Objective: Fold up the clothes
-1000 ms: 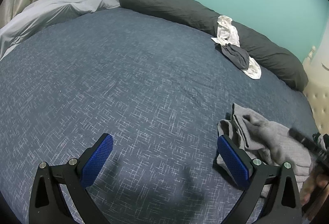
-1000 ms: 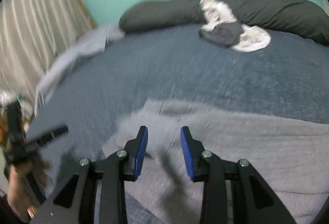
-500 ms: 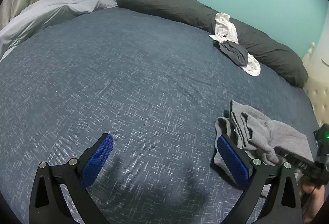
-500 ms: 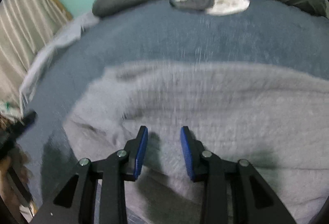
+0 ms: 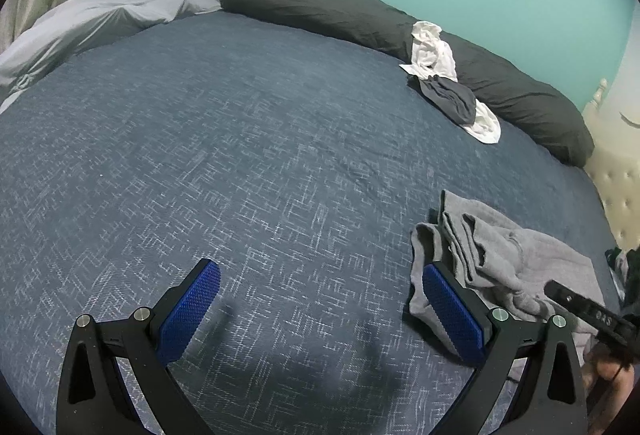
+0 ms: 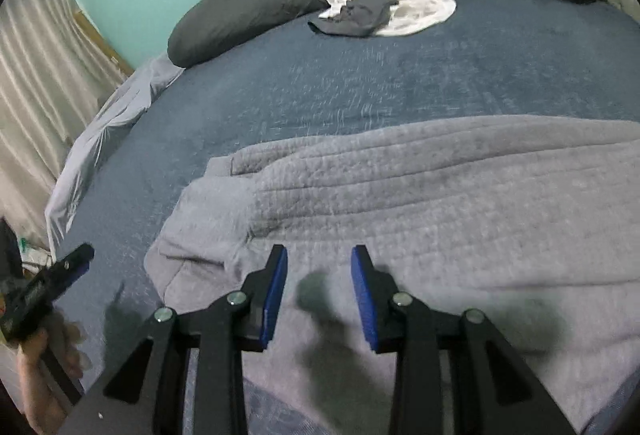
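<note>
A crumpled grey garment (image 5: 504,255) lies on the blue bedspread (image 5: 240,155), just right of my left gripper (image 5: 320,273). That gripper is wide open and holds nothing; its right finger (image 5: 448,307) is at the garment's left edge. In the right wrist view the same grey garment (image 6: 440,203) spreads wide and wrinkled. My right gripper (image 6: 319,255) hovers low over its near part, partly open, with nothing between the pads. The left gripper's tip (image 6: 52,283) and a hand (image 6: 40,387) show at the lower left.
A long dark pillow (image 5: 360,19) runs along the teal wall. White and dark clothes (image 5: 444,79) are piled against it. A pale grey sheet (image 5: 100,15) is bunched at the far left by the curtain. A cream tufted headboard (image 5: 616,187) is at the right.
The right gripper has swung over the grey garment and settled; its view has steadied and shifted left. The left gripper has barely moved and stays wide open.
</note>
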`<state>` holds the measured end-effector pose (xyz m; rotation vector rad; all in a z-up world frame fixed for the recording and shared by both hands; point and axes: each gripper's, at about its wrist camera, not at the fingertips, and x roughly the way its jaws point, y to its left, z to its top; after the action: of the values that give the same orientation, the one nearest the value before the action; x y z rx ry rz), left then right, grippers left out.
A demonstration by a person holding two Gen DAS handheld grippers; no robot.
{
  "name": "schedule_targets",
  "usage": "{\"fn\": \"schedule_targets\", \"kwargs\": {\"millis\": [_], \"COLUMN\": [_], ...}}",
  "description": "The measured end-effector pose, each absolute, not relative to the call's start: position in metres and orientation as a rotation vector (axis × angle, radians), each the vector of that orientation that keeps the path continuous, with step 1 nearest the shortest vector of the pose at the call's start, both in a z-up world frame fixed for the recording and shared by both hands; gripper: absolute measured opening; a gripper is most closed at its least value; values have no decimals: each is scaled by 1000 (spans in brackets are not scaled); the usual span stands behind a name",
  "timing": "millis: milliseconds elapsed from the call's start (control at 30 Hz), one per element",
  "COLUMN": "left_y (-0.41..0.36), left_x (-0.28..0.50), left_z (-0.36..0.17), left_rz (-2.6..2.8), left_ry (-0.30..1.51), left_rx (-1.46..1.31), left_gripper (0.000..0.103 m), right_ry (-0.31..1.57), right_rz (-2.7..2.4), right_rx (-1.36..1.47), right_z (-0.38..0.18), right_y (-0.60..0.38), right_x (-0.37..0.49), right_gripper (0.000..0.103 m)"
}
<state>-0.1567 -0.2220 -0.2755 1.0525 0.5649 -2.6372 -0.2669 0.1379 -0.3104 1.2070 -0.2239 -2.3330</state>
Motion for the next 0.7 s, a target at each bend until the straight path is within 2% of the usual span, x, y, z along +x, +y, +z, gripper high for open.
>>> {"fn": "schedule_targets", "kwargs": {"millis": [200, 333, 700], "left_y": [-207, -194, -152], "left_x": [-162, -166, -180], "left_z": [-283, -288, -296], "left_rz": [-2679, -2708, -2777], "left_ry": [553, 527, 469], "left_rx": [1111, 1159, 1211], "left_gripper": [103, 103, 103], "right_ry": [-285, -342, -444], "right_rz": [-2380, -2401, -2369], "right_rx": [1173, 1151, 1097], "right_z": [-307, -311, -332], "right_y": [178, 205, 226], "right_x": [-234, -211, -198], "right_gripper": [34, 41, 41]}}
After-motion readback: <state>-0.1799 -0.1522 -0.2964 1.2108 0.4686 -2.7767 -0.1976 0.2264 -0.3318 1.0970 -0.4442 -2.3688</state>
